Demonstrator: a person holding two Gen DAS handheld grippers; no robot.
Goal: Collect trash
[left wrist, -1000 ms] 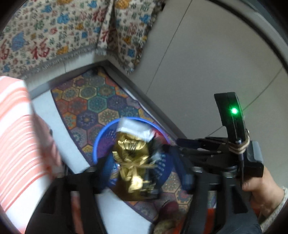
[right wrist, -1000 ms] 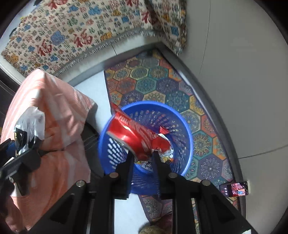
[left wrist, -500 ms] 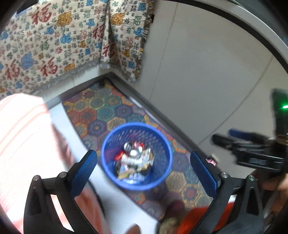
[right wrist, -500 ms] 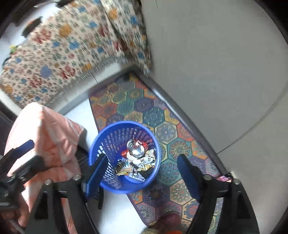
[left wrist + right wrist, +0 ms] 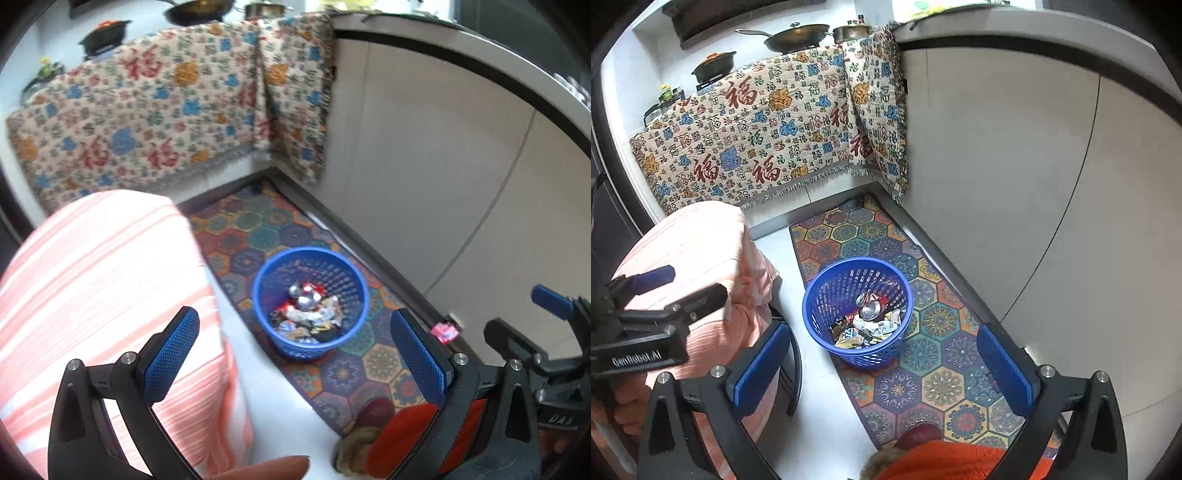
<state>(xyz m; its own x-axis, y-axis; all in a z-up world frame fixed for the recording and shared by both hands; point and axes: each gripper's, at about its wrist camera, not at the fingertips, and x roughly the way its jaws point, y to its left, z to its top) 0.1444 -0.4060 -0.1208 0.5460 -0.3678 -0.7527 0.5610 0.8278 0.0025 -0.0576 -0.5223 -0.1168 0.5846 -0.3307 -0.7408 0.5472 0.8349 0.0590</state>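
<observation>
A blue perforated basket (image 5: 332, 273) (image 5: 827, 295) stands on the patterned rug. It holds crumpled wrappers (image 5: 317, 317) (image 5: 871, 328) and a crushed red can (image 5: 304, 295) (image 5: 870, 308). My left gripper (image 5: 293, 332) hangs high above the basket, open, with nothing between its blue pads (image 5: 171, 354). My right gripper (image 5: 882, 339) is also above the basket with its jaws opening wide and nothing between them. Each gripper shows at the edge of the other's view: the right one (image 5: 546, 332), the left one (image 5: 653, 302).
A hexagon-patterned rug (image 5: 942, 373) runs along grey cabinet fronts (image 5: 1015, 184). A piece of furniture under orange-striped cloth (image 5: 92, 277) stands left of the basket. A patterned cloth (image 5: 757, 129) drapes the counter, with pots (image 5: 798, 35) on top. A person's foot (image 5: 919, 432) is at the bottom.
Both grippers let go of their trash, the gold wrapper and the red can, which now lie in the basket. Both jaws opened wide and both hands rose away from it.
</observation>
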